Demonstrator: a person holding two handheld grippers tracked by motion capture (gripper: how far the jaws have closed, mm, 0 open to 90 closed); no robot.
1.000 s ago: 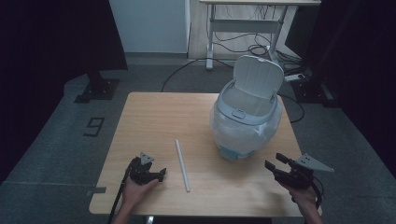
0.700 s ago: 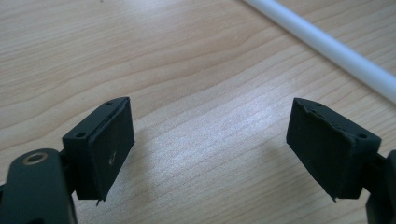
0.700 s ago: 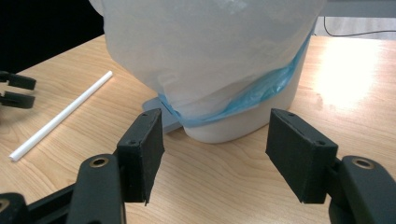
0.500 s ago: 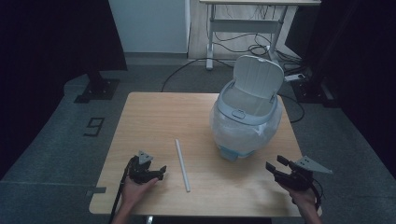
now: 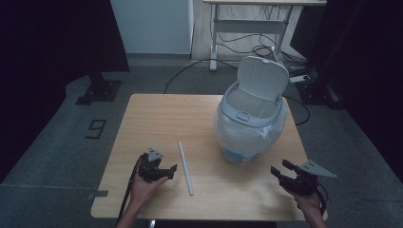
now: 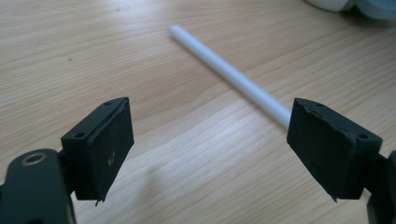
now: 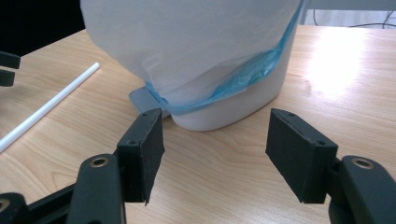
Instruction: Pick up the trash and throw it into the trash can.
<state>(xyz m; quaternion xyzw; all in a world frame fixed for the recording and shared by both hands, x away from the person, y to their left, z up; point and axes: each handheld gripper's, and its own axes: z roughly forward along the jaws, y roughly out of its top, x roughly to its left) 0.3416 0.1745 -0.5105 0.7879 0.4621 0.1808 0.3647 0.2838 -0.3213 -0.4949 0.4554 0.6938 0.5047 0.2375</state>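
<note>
White stick (image 5: 185, 167) lies flat just beside the low, wide-open, empty left gripper (image 5: 167, 169); right gripper (image 5: 279, 172), open and empty, faces the bin (image 5: 249, 118).

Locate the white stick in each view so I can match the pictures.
High view: white stick lies lower centre on the table, right of the left gripper.
Left gripper view: it runs from top centre down to the right jaw.
Right gripper view: far left, slanting.
Shared landmark: the bin, beside the stick.
</note>
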